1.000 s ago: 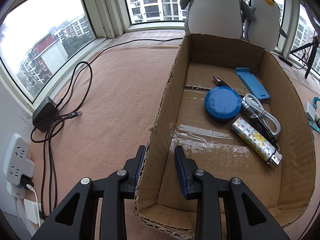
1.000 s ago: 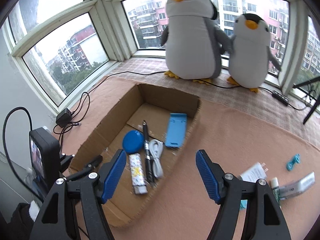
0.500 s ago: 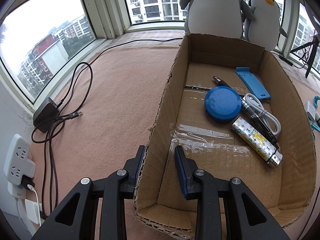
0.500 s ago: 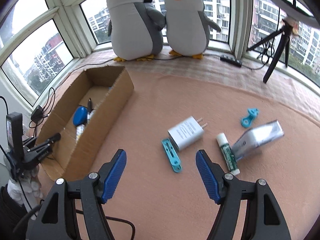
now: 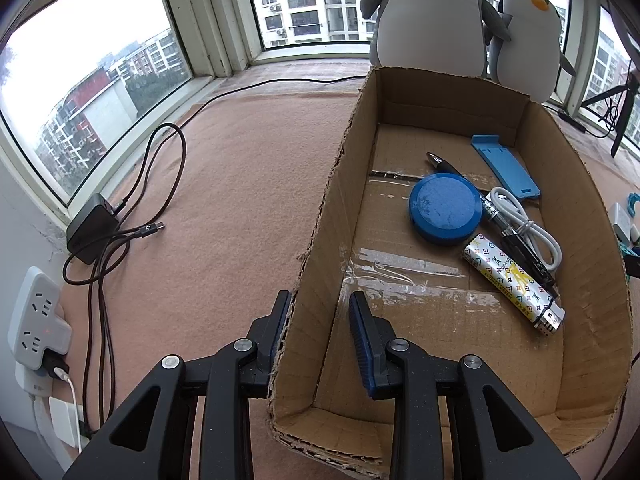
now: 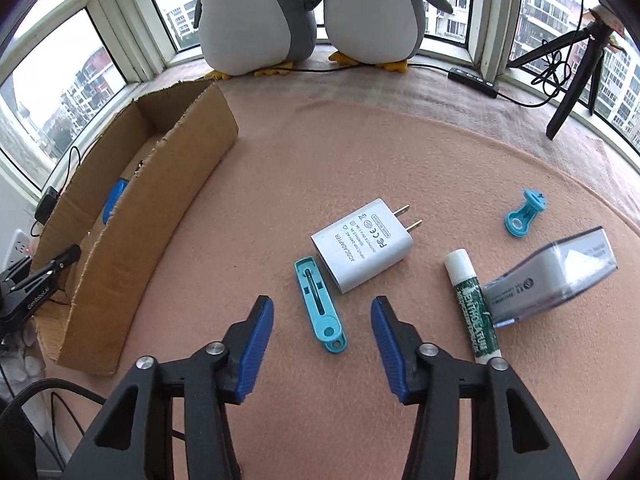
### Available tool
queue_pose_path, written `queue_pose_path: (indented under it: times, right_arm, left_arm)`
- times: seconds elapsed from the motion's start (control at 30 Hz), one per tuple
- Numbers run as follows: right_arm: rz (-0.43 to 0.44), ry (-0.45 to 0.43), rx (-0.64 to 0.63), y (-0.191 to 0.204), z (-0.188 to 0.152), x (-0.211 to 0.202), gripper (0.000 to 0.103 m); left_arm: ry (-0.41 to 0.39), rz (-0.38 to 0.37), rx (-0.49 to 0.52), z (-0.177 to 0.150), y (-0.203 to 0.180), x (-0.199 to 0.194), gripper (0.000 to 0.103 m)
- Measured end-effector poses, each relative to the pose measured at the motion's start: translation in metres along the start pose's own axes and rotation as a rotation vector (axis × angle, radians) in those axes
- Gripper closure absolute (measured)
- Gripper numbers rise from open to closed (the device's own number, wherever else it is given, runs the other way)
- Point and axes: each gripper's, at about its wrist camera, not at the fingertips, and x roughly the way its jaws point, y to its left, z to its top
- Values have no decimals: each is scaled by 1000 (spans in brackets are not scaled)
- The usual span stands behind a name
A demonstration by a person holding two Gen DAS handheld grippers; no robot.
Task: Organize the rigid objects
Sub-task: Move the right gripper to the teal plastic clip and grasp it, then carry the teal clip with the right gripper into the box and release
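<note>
My left gripper (image 5: pixel 320 304) straddles the left wall of the cardboard box (image 5: pixel 320 232), fingers on either side, gripping it. The box holds a blue round disc (image 5: pixel 444 213), a patterned lighter (image 5: pixel 514 282), a white cable (image 5: pixel 528 224), a pen (image 5: pixel 516 240) and a blue stand (image 5: pixel 504 166). My right gripper (image 6: pixel 322 318) is open and empty above a teal flat tool (image 6: pixel 320 304). Just beyond lie a white charger plug (image 6: pixel 362 245), a lip balm stick (image 6: pixel 474 304), a grey clear-capped case (image 6: pixel 548 276) and a teal clip (image 6: pixel 524 213). The box (image 6: pixel 160 184) stands to the left.
Two plush penguins (image 6: pixel 308 8) stand on the window sill behind the box. A tripod (image 6: pixel 576 60) and a black cable remote (image 6: pixel 474 77) are at the back right. A black adapter with cables (image 5: pixel 94 226) and a white power strip (image 5: pixel 36 316) lie left of the box.
My right gripper swung from over the box to the right and came down low over the teal flat tool and the charger. My left gripper stayed on the box wall.
</note>
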Motion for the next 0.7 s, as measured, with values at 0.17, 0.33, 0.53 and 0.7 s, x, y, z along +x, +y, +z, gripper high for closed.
queue_pose_path:
  times: [0.17,0.33,0.53,0.7]
  right_arm:
    - [-16,24,-13,4,4,8,65]
    - [-29,35,-20,6,7,10,81]
    - [-17,46,-22,7,4,8,92]
    - [-3,22,-14,12,1,-2,92]
  left_arm:
    - [0,0,0,0,0,0,72]
    - [-1,0,-1,0,0,0,72]
    - [-1,-1,-1,0,0,0,72]
    - [-2,-3,-4,-1,0,0,72]
